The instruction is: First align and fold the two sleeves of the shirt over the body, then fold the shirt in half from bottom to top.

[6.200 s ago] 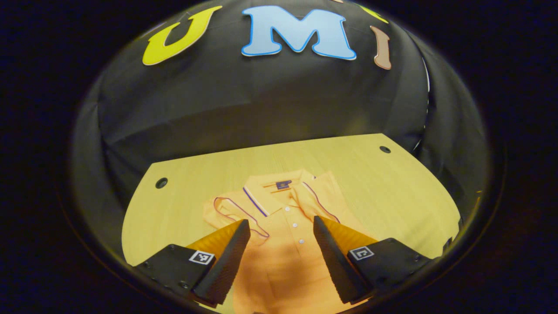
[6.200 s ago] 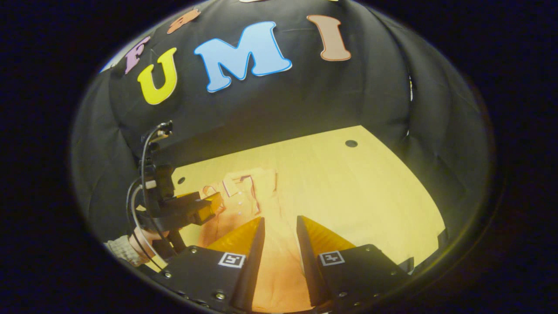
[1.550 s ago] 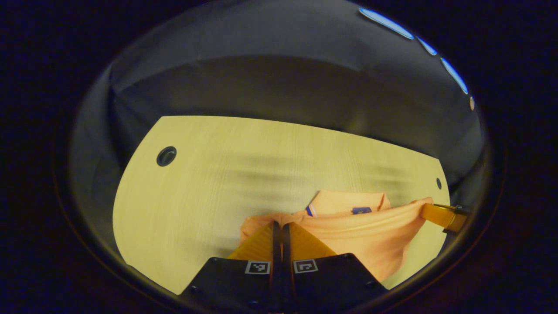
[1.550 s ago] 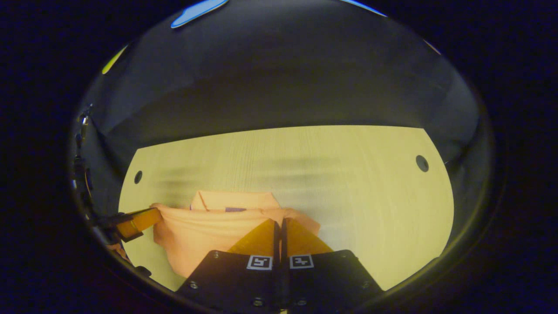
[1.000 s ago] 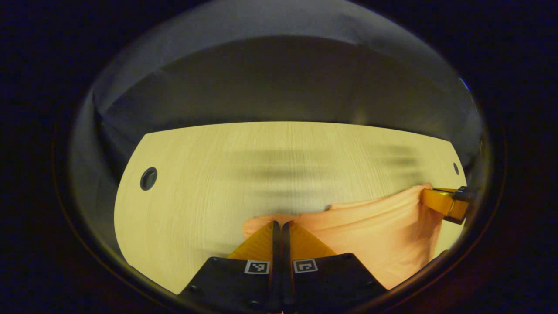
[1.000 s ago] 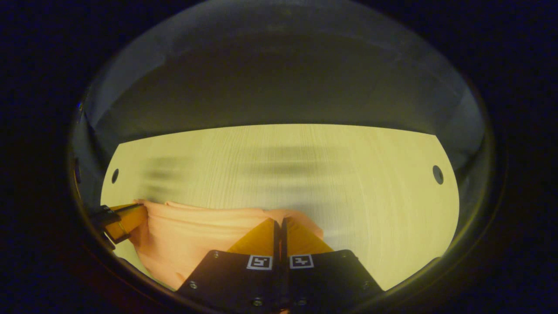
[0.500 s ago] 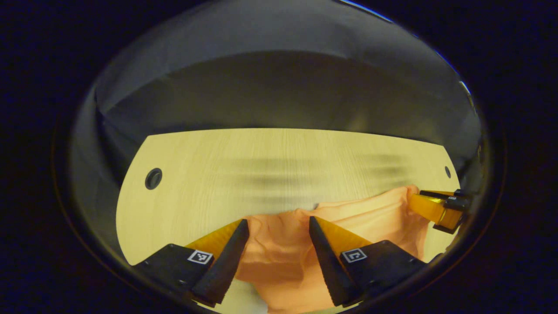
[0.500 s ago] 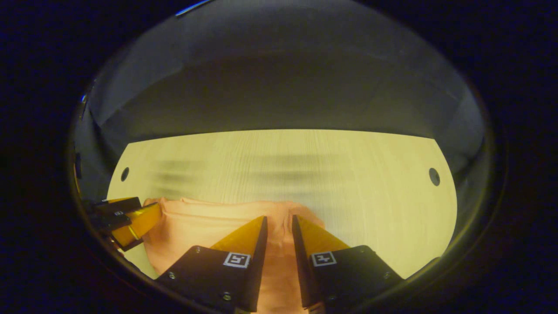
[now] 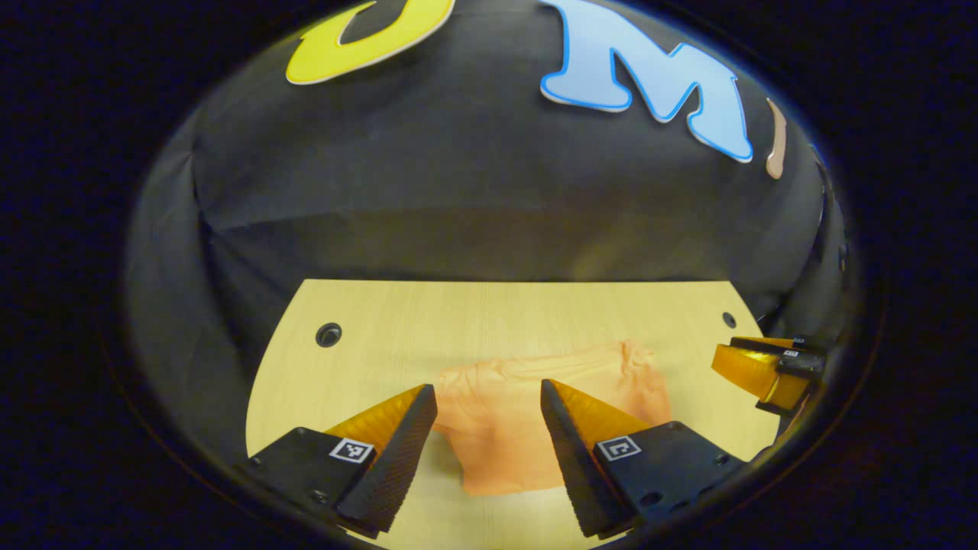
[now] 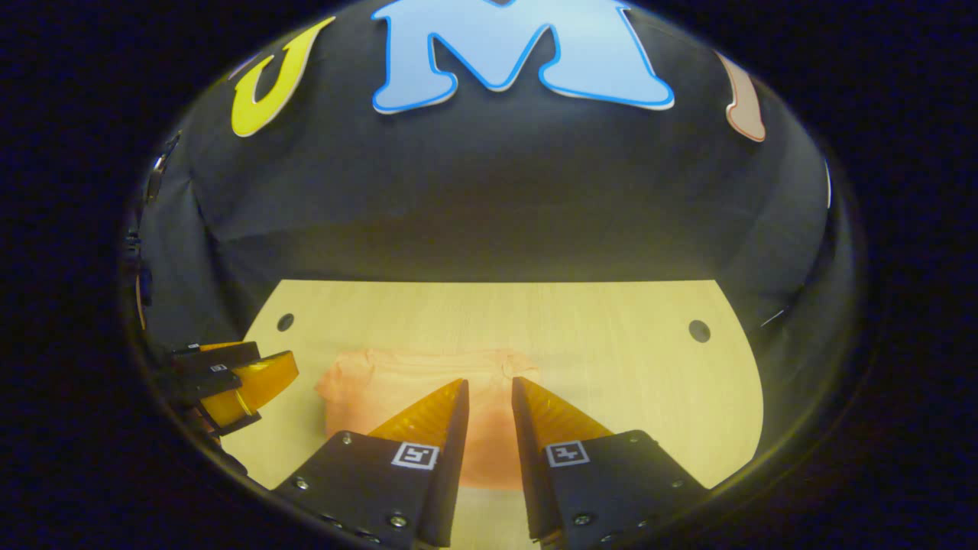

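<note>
The orange shirt (image 9: 527, 416) lies folded into a compact rectangle on the wooden table (image 9: 382, 336), its top edge rumpled. My left gripper (image 9: 487, 397) hovers open above the shirt's near left part, nothing between its fingers. In the right gripper view the same shirt (image 10: 382, 389) lies flat ahead and to the left. My right gripper (image 10: 489, 391) is open over the shirt's right end, its fingers a narrow gap apart. The right gripper (image 9: 752, 367) shows at the right edge of the left gripper view, and the left gripper (image 10: 244, 382) at the left edge of the right gripper view.
The table has a round hole near each far corner (image 9: 328, 334) (image 10: 698, 331). The black cloth wall rises right behind the table's far edge. Bare wood (image 10: 649, 382) stretches to the right of the shirt.
Both grippers, shut on the shirt's hem a second ago, have opened and let it go. They have since lifted and drawn back, and the shirt lies folded in half.
</note>
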### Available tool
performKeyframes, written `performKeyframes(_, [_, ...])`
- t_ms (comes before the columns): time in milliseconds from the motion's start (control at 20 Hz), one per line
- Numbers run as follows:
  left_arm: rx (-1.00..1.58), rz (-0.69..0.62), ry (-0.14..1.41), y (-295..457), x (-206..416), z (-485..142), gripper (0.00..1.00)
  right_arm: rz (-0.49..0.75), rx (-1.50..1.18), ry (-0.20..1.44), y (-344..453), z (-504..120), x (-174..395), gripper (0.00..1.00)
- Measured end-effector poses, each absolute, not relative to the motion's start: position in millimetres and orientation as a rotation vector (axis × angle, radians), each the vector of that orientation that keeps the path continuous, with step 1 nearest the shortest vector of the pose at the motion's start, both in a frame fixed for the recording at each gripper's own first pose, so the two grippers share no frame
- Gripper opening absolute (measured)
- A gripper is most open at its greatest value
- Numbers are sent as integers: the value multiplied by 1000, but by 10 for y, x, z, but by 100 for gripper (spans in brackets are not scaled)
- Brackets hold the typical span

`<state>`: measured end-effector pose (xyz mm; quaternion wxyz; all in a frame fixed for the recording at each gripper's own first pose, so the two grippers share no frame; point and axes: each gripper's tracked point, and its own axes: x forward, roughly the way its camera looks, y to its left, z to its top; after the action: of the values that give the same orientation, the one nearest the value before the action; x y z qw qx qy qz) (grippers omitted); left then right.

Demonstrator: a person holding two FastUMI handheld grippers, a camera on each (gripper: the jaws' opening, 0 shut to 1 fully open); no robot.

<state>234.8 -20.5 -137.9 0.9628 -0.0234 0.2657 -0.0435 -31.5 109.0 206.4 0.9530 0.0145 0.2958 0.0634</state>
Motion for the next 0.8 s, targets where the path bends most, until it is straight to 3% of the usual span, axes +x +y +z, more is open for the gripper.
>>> performKeyframes(150, [-56,-86,468,-235,1851,-966,90,146,42,530,1064,2468,-748,36])
performKeyframes(350, [-64,-90,384,-242,1182,-558,87,165,46,446,1044,2787,-1254,36])
performKeyframes(500, [-41,-82,344,-297,731,-470,90,177,43,395,1059,2867,-1590,34])
performKeyframes(550, [-47,-78,336,-304,605,-443,90,183,46,378,1061,2890,-1685,39])
performKeyframes(700, [-94,-81,306,-357,347,-384,87,202,61,329,979,2907,-1941,36])
performKeyframes(750, [-102,-91,314,-466,379,-452,94,205,63,319,955,2891,-1989,36])
performKeyframes(800, [-102,-90,332,-482,313,-507,90,208,61,315,935,2852,-2005,36])
